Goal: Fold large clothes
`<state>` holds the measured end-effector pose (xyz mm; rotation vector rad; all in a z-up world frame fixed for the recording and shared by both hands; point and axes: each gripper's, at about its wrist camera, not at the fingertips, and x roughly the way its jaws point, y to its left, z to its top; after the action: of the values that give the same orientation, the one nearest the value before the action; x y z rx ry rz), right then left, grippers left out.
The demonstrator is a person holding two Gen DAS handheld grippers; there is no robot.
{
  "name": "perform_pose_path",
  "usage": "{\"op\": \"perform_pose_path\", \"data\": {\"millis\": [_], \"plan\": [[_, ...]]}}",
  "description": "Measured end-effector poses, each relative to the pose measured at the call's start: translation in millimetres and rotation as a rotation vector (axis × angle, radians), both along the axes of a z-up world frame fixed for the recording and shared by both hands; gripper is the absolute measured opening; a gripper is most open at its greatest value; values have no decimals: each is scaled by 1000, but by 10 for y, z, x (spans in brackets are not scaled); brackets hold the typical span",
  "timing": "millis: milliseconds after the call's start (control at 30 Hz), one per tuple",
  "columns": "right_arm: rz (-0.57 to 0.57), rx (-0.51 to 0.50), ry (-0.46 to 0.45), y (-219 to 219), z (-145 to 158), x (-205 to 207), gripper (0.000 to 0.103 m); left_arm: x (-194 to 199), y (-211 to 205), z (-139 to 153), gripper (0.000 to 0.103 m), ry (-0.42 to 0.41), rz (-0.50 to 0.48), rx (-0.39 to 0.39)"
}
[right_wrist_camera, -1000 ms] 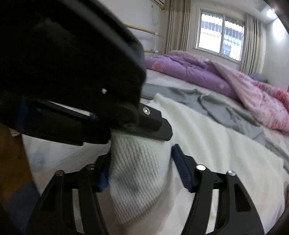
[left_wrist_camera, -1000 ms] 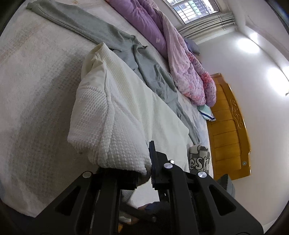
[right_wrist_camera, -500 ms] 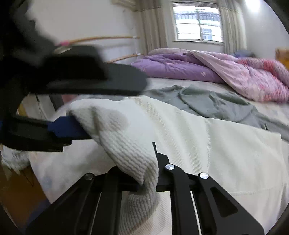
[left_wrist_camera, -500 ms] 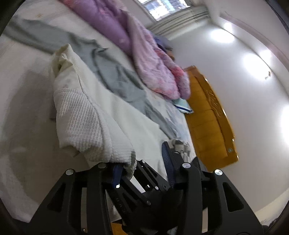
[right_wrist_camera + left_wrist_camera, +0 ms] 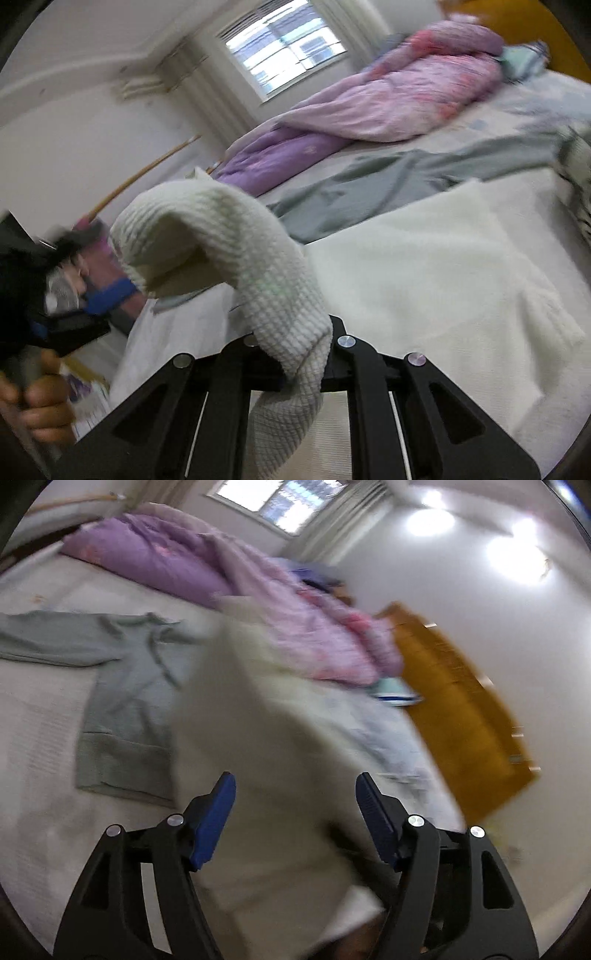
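Nearby, grey top (image 5: 125, 686) beside white sweater (image 5: 424, 273), right gripper (image 5: 299, 363) pinching its sleeve, left gripper (image 5: 295, 805) just spread wide, empty.

Bedroom w/ white walls (image 5: 424, 602). Barred window (image 5: 284, 48) w/ pale curtains, daylight in. Two bright ceiling lights (image 5: 430, 522). Bed (image 5: 33, 716) w/ pale sheet, purple-pink duvet (image 5: 369, 107) bunched along far side, orange wood headboard (image 5: 458, 709).

Bright window (image 5: 280, 502) daylight, wall glare, heavy motion blur
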<state>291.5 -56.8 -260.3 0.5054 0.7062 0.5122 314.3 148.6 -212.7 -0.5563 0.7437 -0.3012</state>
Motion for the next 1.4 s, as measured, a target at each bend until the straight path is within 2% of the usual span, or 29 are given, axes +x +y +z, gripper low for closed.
{"op": "perform_pose_path", "data": {"millis": [67,133,333,467,567,733,900,1100,1200,1267,1400], "plan": [[-46,21,29,-264,-73,-9,8,194,-125,-141,69,30,3,29],[-89,60,69,-512,-187,10,8,361,-279,-291,69,67,26,102],[-216,198,199,-1121,-623,6,8,742,-632,-920,69,215,-2,231],[-274,258,264,-1345,-867,-146,8,775,-696,-1158,70,252,-17,230],[-290,298,310,-1395,-1030,-240,9,783,-732,-1255,75,264,-17,237],[-273,271,309,-1375,-1036,-179,10,871,-719,-1360,75,292,-9,222],[-254,219,351,-1401,-976,-89,21,863,-783,-1337,75,297,-21,245],[-253,-17,284,-1559,-531,-339,21,895,-841,-1393,75,306,-43,226],[-298,-149,238,-1589,-306,-415,21,879,-808,-1394,76,298,-51,202],[-295,-178,199,-1548,-187,-365,21,855,-791,-1400,76,296,-52,191],[-155,-155,165,-1197,-184,49,21,836,-807,-1409,75,295,-53,197]]}}
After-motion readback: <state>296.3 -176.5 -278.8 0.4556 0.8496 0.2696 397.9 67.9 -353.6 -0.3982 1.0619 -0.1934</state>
